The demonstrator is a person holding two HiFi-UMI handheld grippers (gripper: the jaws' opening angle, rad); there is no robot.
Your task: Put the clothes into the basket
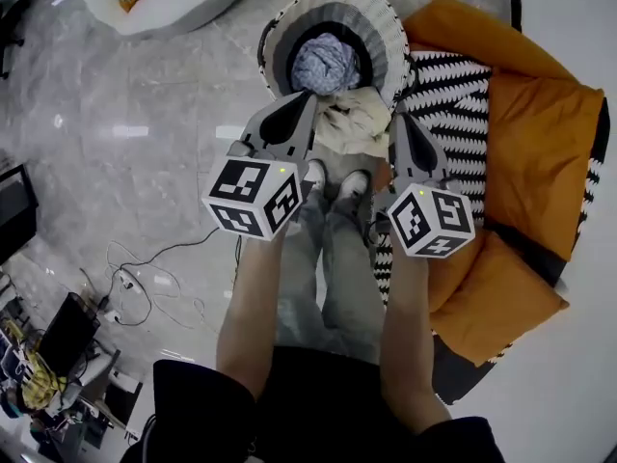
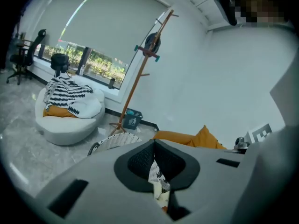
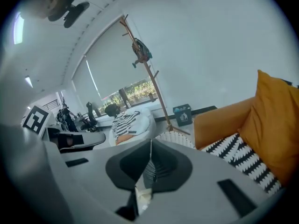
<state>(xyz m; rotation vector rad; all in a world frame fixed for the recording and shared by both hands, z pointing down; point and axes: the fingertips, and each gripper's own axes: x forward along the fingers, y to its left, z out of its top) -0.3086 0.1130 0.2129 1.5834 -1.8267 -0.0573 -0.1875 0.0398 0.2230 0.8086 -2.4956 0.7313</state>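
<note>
Bright, even daylight from the window (image 2: 93, 62); soft glare patches on floor (image 1: 125, 131); gripper views fisheye-warped, corners black.

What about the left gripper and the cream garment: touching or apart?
Touching. Left gripper view shows the left gripper shut on the cream garment.

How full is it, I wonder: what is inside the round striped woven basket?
A crumpled blue-grey garment lies in the basket. The cream cloth held up in front hides its near part; whatever lies beneath the garment is covered.
</note>
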